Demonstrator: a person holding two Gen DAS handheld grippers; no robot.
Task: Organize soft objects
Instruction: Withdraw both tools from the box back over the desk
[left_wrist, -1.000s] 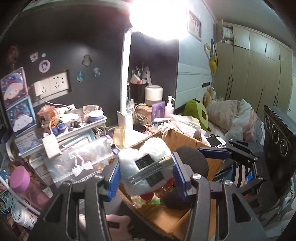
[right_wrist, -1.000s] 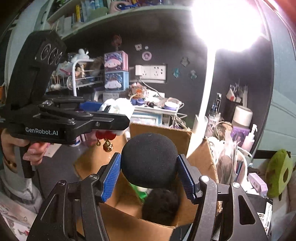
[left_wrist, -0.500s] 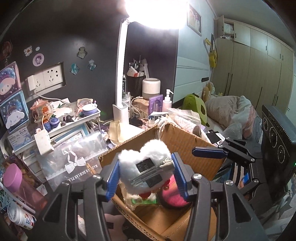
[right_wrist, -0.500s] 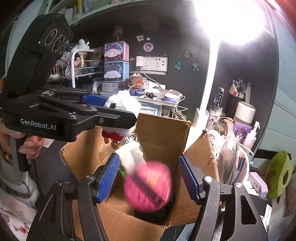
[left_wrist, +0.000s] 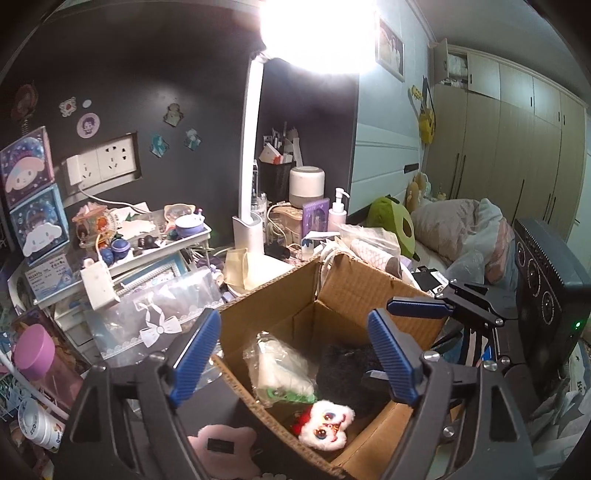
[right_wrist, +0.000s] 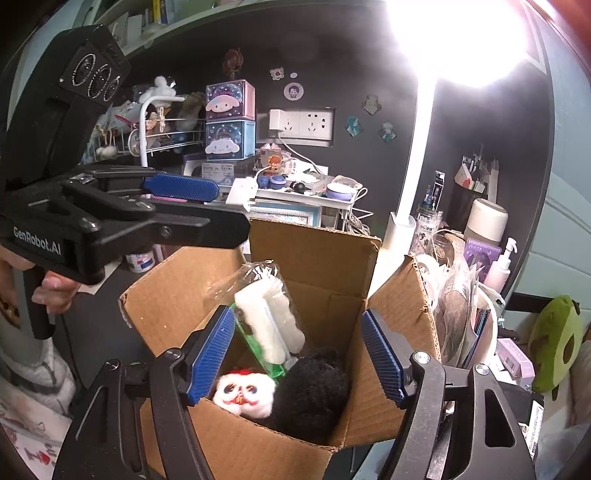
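jaws on both grippers empty & opening, pads apart, nothing btwn them. left gripper (left_wrist: 293, 352) hangs over the cardboard box (left_wrist: 258, 306) w/ the white lion-face plush (left_wrist: 325, 424) well below its pads, near the box's front wall. right gripper (right_wrist: 297, 356) also above the box opening, black fuzzy plush (right_wrist: 310, 391) under & btwn its pads, not touched. box also holds a bagged white plush (right_wrist: 267, 325), long axis tilted, leaning up twd the back-left corner. lion plush lies face up. pink plush (left_wrist: 221, 448) lies outside, beside the box's front-left corner.
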